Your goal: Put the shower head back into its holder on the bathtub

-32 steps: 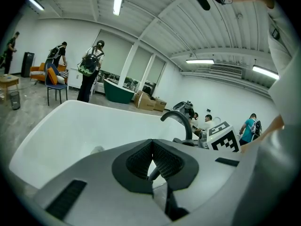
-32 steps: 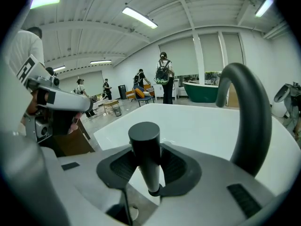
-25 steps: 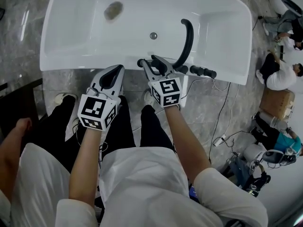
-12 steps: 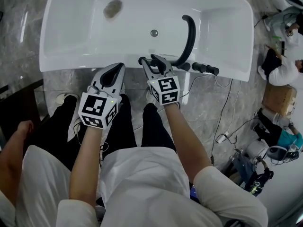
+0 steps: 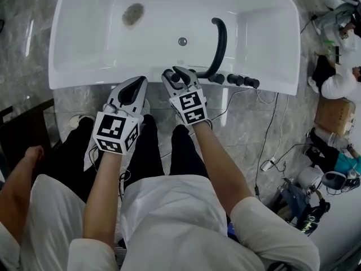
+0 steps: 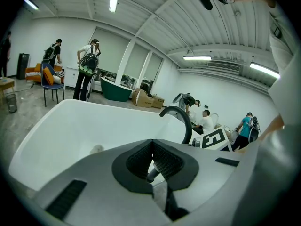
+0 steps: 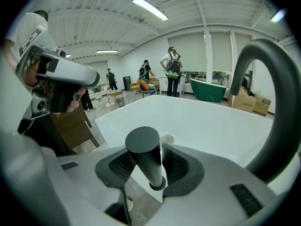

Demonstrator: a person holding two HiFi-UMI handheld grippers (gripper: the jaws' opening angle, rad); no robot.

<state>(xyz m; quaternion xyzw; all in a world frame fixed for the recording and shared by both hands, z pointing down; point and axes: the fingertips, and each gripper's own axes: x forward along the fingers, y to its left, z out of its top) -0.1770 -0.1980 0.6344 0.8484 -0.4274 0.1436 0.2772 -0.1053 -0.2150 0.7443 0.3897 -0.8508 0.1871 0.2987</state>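
- The person's legs in black trousers (image 5: 151,151) were nearest, at 6 o'clock in the head view.
- The left gripper (image 5: 137,83) was held over the grey stone floor (image 5: 248,123), just short of the tub. Its claw was closed, tips together, with nothing held in it.
- The right gripper (image 5: 178,79) was at 3 o'clock from the left one, right at the tub's near edge. Its claw was opening.
- The black shower head (image 7: 146,155) stood nearly upright between the two jaws. Its bottom end sat at the near rim of the white bathtub (image 5: 84,78). The holder itself was hidden.
- Three black knobs (image 5: 240,81) sat in a row on the rim, at 3 o'clock from the shower head.
- A black curved tap (image 5: 220,44) bent over the tub at 1 o'clock from the right gripper.
- The round drain (image 5: 182,41) was at 12 o'clock, inside the tub.
- A grey-brown patch (image 5: 133,14) lay farther off, at 11 o'clock.
- Other people (image 5: 338,83) were far off at 3 o'clock.
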